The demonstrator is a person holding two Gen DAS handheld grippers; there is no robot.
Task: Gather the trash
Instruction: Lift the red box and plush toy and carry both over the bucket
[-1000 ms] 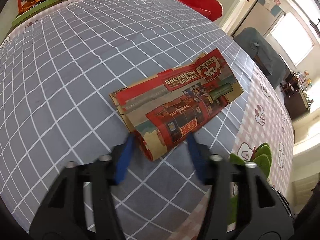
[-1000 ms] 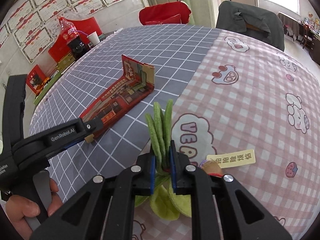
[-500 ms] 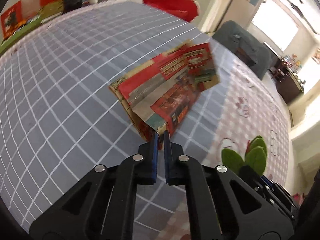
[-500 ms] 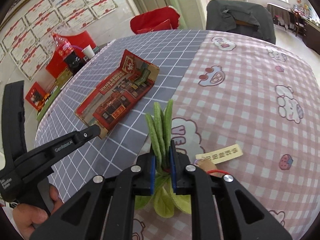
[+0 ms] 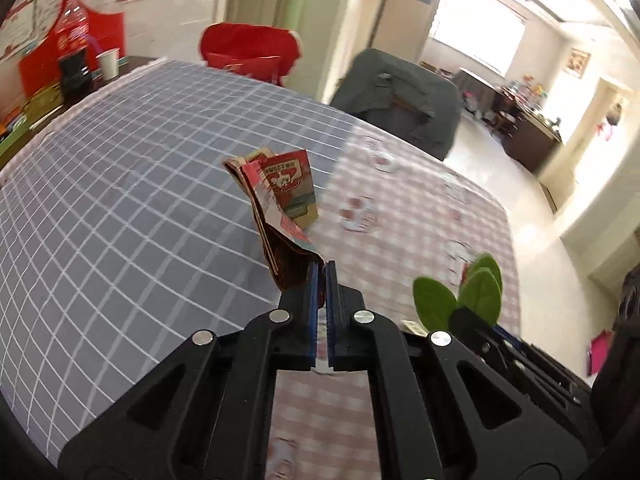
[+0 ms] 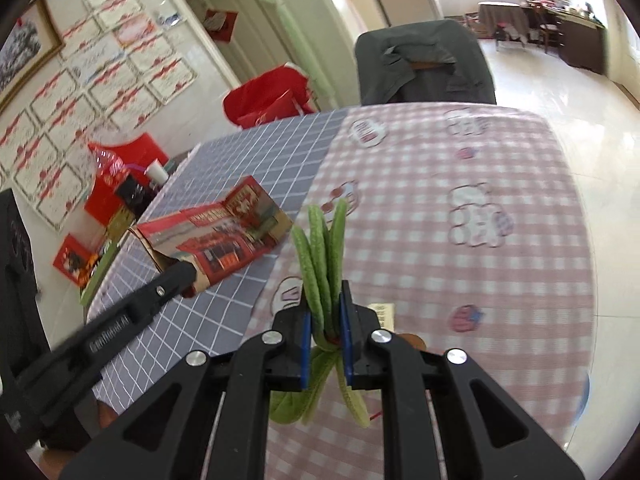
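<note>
Covering the table are two cloths that meet in a seam down its middle: a grey cloth with a white grid and a pink-and-white checked cloth printed with cartoon figures. Above that seam the left gripper, black with blue pads, is pressed together on the near corner of a flattened red printed cardboard box; the box hangs clear of the grey cloth and stands nearly on edge. From the right wrist view the same box shows just left of the seam, with the left gripper at its near end. The right gripper pinches a bunch of long green vegetable leaves by the stems; the leaves rise above the pads and hang below them, over the pink cloth. A small yellowish paper label lies on the pink cloth just right of that gripper.

At the far edge of the table, beyond the seam, stands a chair draped with a grey garment, and left of it a chair with a red cover. A white paper cup and red boxes sit at the far left end of the grey cloth. Rows of red-bordered certificates cover the wall behind them. Right of the grey chair a pale tiled floor runs to a bright window.
</note>
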